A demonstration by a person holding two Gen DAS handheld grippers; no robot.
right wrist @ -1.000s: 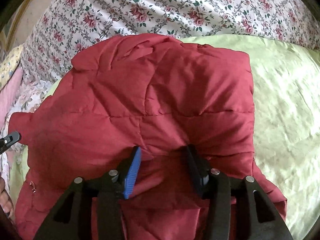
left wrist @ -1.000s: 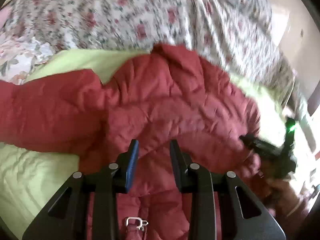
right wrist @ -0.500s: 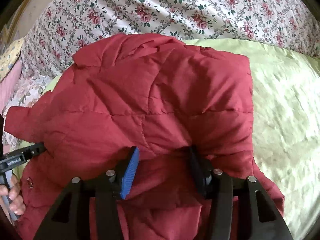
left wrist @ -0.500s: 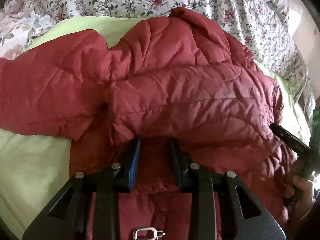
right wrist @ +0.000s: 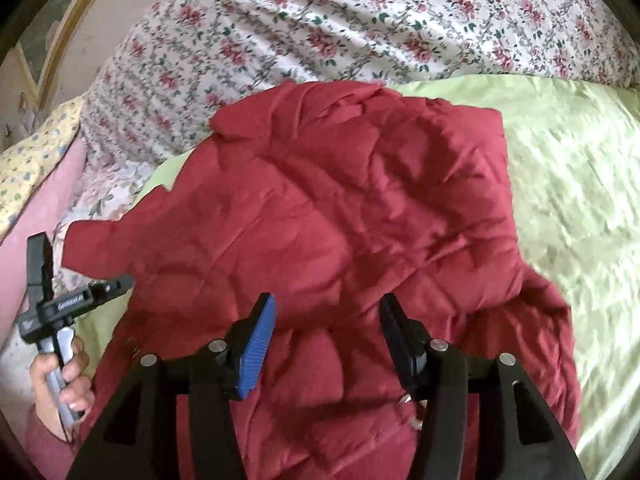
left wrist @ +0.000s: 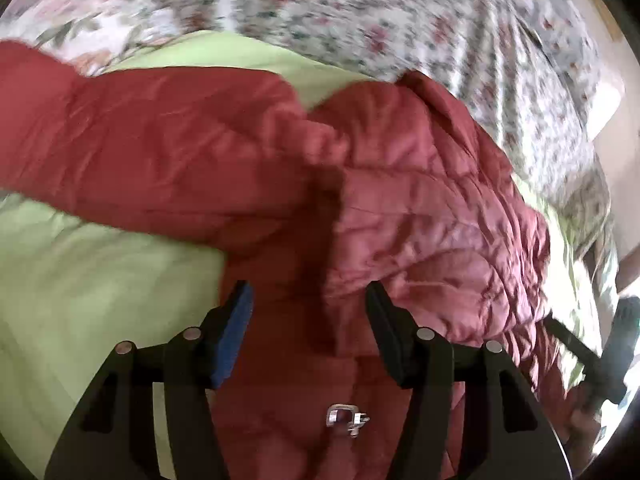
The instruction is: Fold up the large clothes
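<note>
Jacket (right wrist: 340, 208) is what we see first: a red quilted one, lying crumpled on a green cover (right wrist: 568, 184) spread over a bed with a floral sheet (right wrist: 360, 20). In the right wrist view, going left to right, we find a hand (right wrist: 64, 384) at the far left edge gripping the handle of our left tool (right wrist: 86, 294), whose fingers reach toward the jacket's left edge; then the jacket's folded body in the middle; then bare green cover on the right. Our right tool (right wrist: 326, 316) hangs over the jacket's near part with jaws apart and no cloth pinched between them. In the blurred left wrist view, a sleeve (left wrist: 140, 152) stretches out to the left across the cover, and the puffy body sits to the right. The left tool (left wrist: 308, 304) there has just been opening; its jaws stand released above the fabric, with a metal zip pull (left wrist: 346, 420) below them.
</note>
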